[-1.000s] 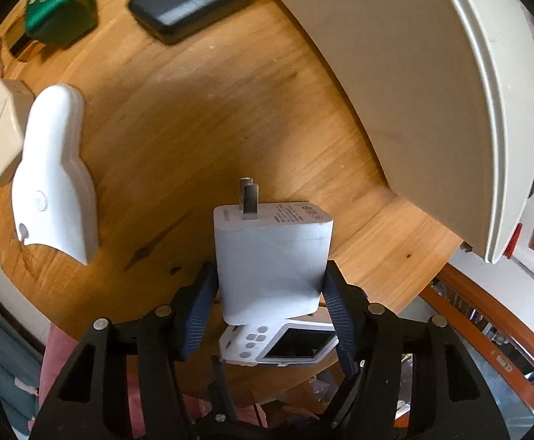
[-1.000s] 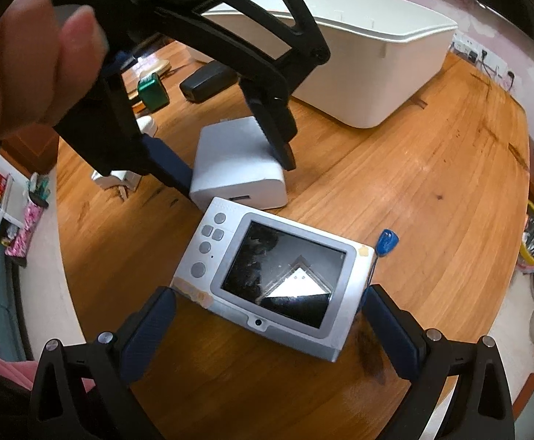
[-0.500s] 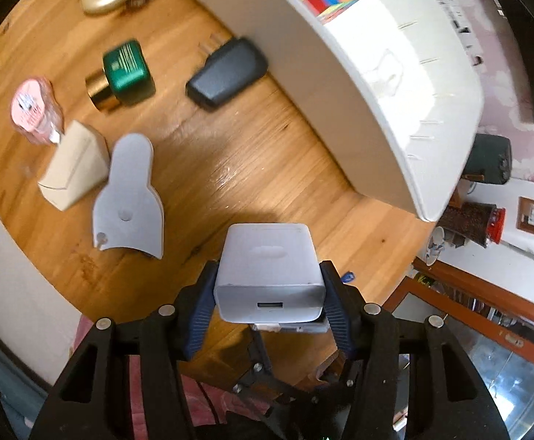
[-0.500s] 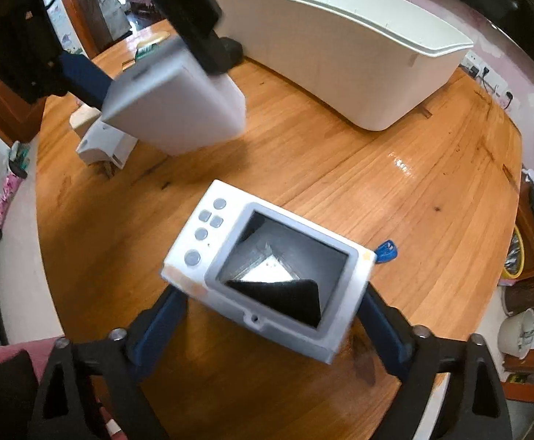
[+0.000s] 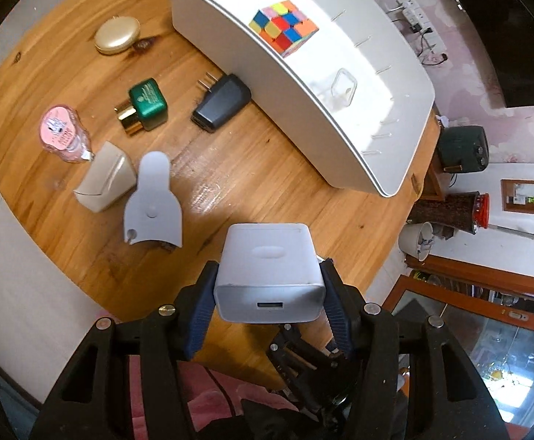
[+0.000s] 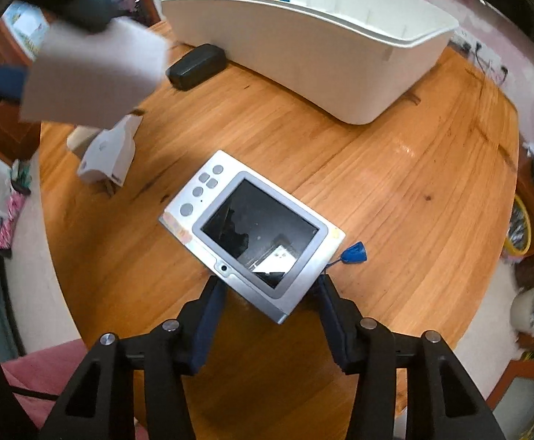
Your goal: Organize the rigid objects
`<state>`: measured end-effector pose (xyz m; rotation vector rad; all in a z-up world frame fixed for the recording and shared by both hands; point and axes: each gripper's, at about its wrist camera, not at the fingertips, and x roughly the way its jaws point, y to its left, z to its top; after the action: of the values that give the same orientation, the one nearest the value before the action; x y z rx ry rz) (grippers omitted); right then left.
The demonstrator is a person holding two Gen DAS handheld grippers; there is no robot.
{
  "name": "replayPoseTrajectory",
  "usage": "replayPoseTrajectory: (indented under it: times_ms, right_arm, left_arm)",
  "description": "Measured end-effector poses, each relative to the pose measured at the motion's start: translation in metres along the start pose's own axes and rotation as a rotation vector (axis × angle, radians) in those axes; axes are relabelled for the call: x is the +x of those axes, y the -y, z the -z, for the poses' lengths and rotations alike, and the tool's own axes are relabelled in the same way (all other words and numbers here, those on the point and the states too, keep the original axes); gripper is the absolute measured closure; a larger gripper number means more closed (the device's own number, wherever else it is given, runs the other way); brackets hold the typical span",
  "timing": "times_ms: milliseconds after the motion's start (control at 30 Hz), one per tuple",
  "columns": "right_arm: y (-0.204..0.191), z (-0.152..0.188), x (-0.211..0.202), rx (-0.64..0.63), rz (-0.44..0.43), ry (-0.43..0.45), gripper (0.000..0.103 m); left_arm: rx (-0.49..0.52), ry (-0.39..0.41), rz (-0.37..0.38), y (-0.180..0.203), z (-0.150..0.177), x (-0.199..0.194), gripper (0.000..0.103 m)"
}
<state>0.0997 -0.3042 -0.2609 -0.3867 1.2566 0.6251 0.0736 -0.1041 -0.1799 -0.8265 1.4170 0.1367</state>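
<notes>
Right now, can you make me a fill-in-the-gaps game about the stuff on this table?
1. The left gripper holds a white ____ above the wooden table.
2. Inside the white bin sits a colourful puzzle ____.
3. The silver camera lies between the right gripper's closing jaws with its ____ facing up.
4. The black plug lies on the table right beside the ____.

Missing words: charger; cube; screen; bin
</notes>
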Motion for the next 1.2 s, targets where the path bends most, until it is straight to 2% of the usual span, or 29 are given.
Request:
replayPoseTrajectory:
  times_ms: [233,333,700,900,933,967,1200]
  right_arm:
    - [-0.005,-0.011,0.000,0.013,-0.006,-0.010,0.026]
    - [-0.009,-0.017,0.003,0.018,0.005,-0.019,0.021]
    - [-0.001,-0.043,0.016,0.217,-0.025,-0.072,0.019]
    - [-0.007,-0.044,0.022,0.301,-0.009,-0.094,0.009]
    - [-0.009,-0.042,0.022,0.316,-0.012,-0.094,0.003]
    - [-0.011,-0.043,0.023,0.331,-0.015,-0.096,0.000]
    - [-0.016,-0.054,0.034,0.431,0.020,-0.134,0.000]
  left_arm:
    - [0.010,-0.012,0.002,-0.011,0.010,-0.014,0.045]
    - [0.028,-0.020,0.001,-0.014,0.014,-0.019,0.045]
    - [0.159,-0.060,-0.012,-0.006,0.004,-0.030,0.045]
    - [0.263,-0.086,-0.019,0.003,-0.007,-0.036,0.045]
    - [0.276,-0.090,-0.020,0.003,-0.008,-0.037,0.045]
    - [0.293,-0.096,-0.022,0.004,-0.011,-0.039,0.045]
    - [0.379,-0.119,-0.028,0.008,-0.027,-0.045,0.045]
